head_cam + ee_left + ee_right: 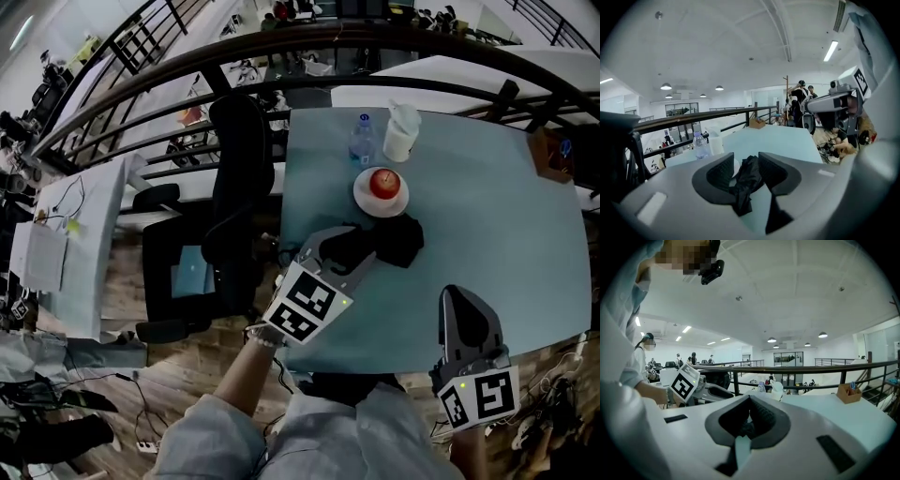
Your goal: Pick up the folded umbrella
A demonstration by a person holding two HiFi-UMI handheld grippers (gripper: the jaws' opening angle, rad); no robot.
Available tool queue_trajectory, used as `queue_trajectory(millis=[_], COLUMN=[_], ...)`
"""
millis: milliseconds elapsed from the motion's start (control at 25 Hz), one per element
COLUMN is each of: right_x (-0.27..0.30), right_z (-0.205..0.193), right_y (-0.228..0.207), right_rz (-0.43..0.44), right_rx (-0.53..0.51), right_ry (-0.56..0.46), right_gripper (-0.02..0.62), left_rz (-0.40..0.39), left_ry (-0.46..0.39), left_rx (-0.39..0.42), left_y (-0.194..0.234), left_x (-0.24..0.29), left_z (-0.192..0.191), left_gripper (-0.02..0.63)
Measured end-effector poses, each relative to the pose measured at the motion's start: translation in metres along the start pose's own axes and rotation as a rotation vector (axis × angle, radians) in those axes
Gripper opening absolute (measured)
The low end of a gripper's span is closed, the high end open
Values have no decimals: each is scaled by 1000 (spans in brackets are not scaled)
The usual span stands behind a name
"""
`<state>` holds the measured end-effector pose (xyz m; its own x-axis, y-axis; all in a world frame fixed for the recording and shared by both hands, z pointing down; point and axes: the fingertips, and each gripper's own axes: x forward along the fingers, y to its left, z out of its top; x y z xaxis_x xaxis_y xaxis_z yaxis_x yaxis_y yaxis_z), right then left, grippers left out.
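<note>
1. the folded umbrella [401,241] is a black bundle lying on the pale teal table [497,244]. it sits just below centre in the head view, right under the white plate [359,197].
2. the left gripper [364,242] comes in from the lower left of the head view and slants up toward the umbrella. its jaw tips are at the bundle's left end.
3. in the left gripper view the jaws stand partly apart. the umbrella's dark fabric [746,180] is in the gap between them, close against the right-hand pad. the jaws have not clamped onto it.
4. the right gripper [459,298] is in the lower right of the head view, over the table's near edge and well apart from the umbrella.
5. in the right gripper view its jaw tips [750,398] meet and there's nothing between them. the left gripper's marker cube [686,385] shows at the left of that frame.
6. a red apple [384,183] sits on the plate. above it, toward the table's far edge, a clear water bottle [362,141] stands beside a white cup [401,133].
7. a black office chair [239,150] stands off the table's left side, and a brown box [548,155] sits at the right edge of the head view.
</note>
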<state>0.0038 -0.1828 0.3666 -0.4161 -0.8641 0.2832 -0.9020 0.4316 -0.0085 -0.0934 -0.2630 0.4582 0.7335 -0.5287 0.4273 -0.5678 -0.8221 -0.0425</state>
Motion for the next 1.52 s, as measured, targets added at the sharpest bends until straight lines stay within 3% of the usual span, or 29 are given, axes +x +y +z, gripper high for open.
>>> queue_trajectory(millis=[280,640,1040,1520], right_x=[-7,-14,-19,-19], right_z=[-16,-34,-48,-56], right_y=[-11,-29,-46,-55], right_rz=[-12,-35,-65,-60], right_rx=[28,60,86,105], right_ry=[30,54,85,101], right_gripper=[0,0,0,0], left_rz=[-131,-187,-301,-318], left_ry=[228,480,649,779], left_rx=[64,233,265,297], left_y=[-11,-8,-9,-6], left_x=[49,97,125,144], left_z=[-53,-111,-153,-177], left_gripper=[247,261,327,328])
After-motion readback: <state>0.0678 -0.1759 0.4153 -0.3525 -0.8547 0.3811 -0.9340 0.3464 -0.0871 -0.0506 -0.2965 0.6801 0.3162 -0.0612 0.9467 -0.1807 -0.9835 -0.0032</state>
